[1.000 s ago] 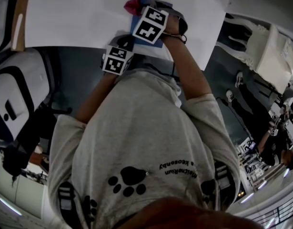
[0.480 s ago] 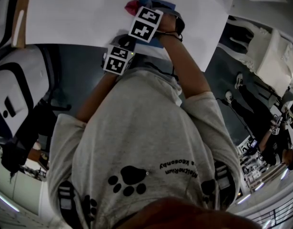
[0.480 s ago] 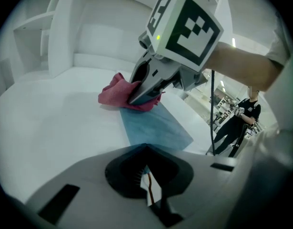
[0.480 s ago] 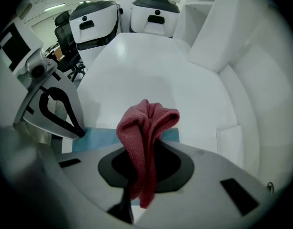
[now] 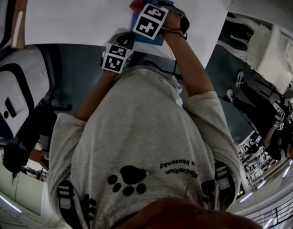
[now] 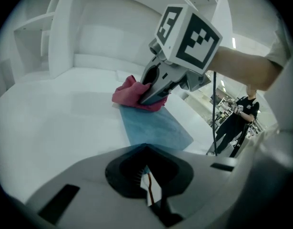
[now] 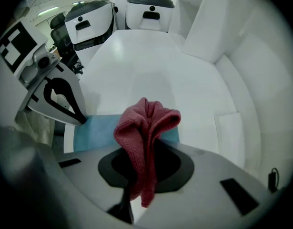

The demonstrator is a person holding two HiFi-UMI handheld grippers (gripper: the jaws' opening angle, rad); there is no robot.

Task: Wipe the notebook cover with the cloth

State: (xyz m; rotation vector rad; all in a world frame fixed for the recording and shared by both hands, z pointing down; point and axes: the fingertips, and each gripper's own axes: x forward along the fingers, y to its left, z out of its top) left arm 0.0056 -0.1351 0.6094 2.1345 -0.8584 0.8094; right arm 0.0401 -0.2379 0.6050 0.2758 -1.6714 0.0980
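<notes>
Notebook [image 7: 96, 130], flat, blue and soft-covered, is lying right under my working fingers, on the white table [image 5: 79, 13] close to its near edge. My right gripper [image 7: 142, 173] is clamping its jaws tight on a crumpled red terry cloth [image 7: 145, 128], which is bunching up above the tips and resting on the cover's far end. From there the cover's long axis is running back toward my left gripper [image 6: 146, 185], so I am judging the wipe as a pull along that line, toward my own body. The left jaws are sitting drawn together at the notebook's near end. I am reading them as pinching that edge to steady it, though a plain press would look much the same. The two grippers are working near each other, so any stroke is running out of room where the left tips are standing. Open tabletop is spreading to my left; white shelving [image 6: 65, 32] is standing beyond, well apart.
</notes>
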